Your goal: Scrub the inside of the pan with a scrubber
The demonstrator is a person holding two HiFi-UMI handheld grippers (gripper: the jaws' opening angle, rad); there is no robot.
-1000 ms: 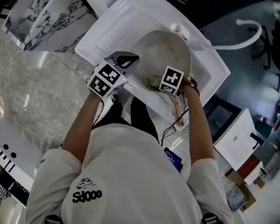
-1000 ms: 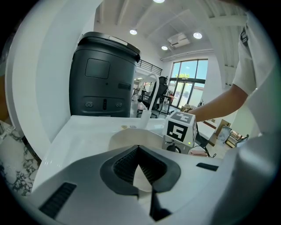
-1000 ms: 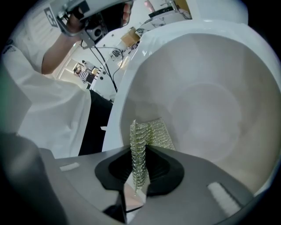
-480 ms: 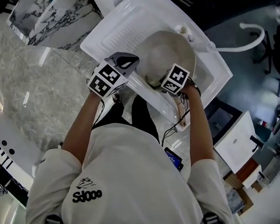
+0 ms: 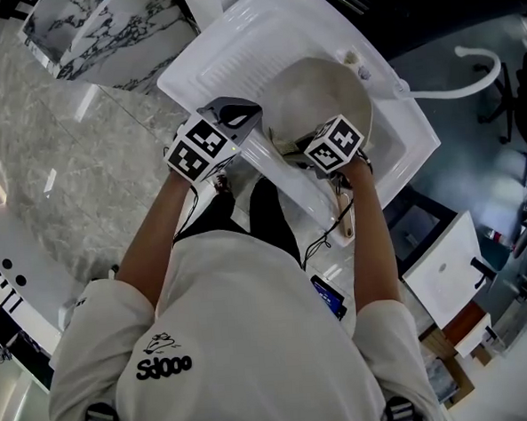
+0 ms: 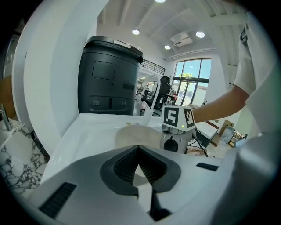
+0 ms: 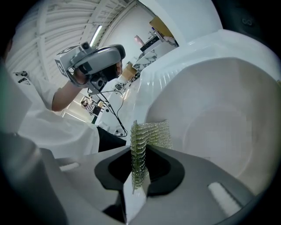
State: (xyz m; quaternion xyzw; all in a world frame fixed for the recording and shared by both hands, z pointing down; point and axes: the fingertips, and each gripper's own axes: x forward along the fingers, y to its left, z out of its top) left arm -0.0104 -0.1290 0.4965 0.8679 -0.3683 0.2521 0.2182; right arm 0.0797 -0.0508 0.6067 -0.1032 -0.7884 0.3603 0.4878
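A cream pan [image 5: 314,95] sits in the white sink [image 5: 236,47], its wooden handle [image 5: 340,218] pointing toward the person. My right gripper [image 7: 139,169] is shut on a green-yellow mesh scrubber [image 7: 147,136], which is pressed against the pan's near inner wall [image 7: 219,123]. In the head view the right gripper [image 5: 297,151] is at the pan's near rim, with the scrubber [image 5: 285,149] poking out beside it. My left gripper [image 5: 243,117] is held at the pan's left rim. Its jaws [image 6: 139,169] are shut and nothing shows between them. The pan [image 6: 136,134] lies just beyond them.
A white faucet [image 5: 468,68] curves off the sink's far right corner. Marble counter [image 5: 83,172] lies to the left of the sink. Cables [image 5: 323,237] hang near the pan handle. A black bin [image 6: 109,74] stands behind the sink in the left gripper view.
My right gripper has shifted a little right and up along the pan's near wall with the scrubber, its marker cube turning. The left gripper has stayed put.
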